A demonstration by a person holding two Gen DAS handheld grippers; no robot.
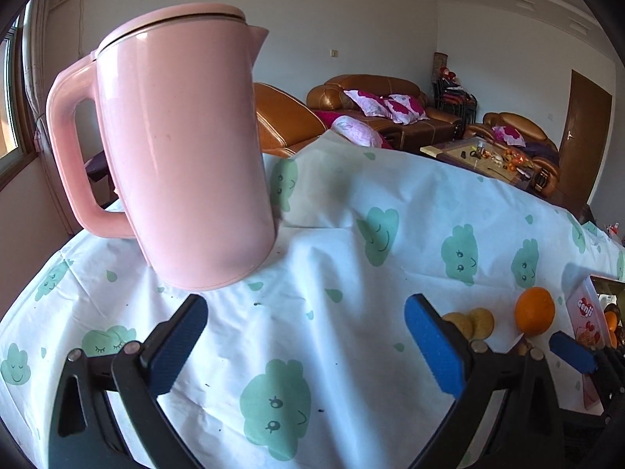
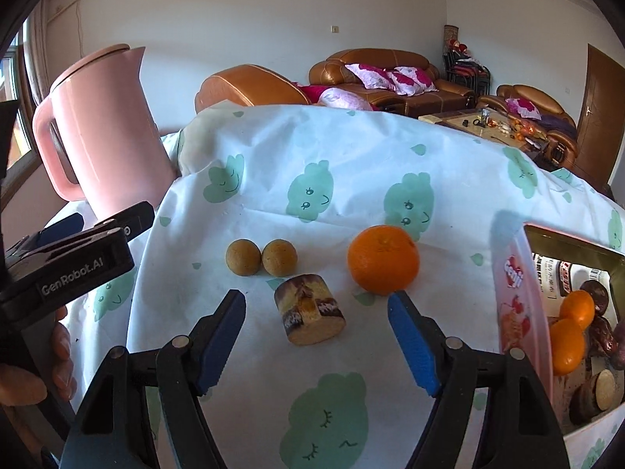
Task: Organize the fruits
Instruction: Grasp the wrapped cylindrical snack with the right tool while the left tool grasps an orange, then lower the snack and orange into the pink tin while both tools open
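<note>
Fruits lie across the bench (image 2: 449, 164), which wears a white cloth (image 2: 351, 148) printed with green clouds. Far left stands a pink kettle (image 2: 105, 136), lid on. The left tool (image 1: 306, 342) hovers just before it, jaws wide apart and holding nothing. Two small brown round fruits (image 2: 261, 257) sit touching, side by side. Near them lies a marbled cake piece (image 2: 309, 309), right in front of the right tool (image 2: 316, 336), which is spread open and empty. Beyond its right finger rests an orange (image 2: 383, 260). Far right, an open pink box (image 2: 519, 305) holds two more oranges (image 2: 571, 330) among dark brown items.
</note>
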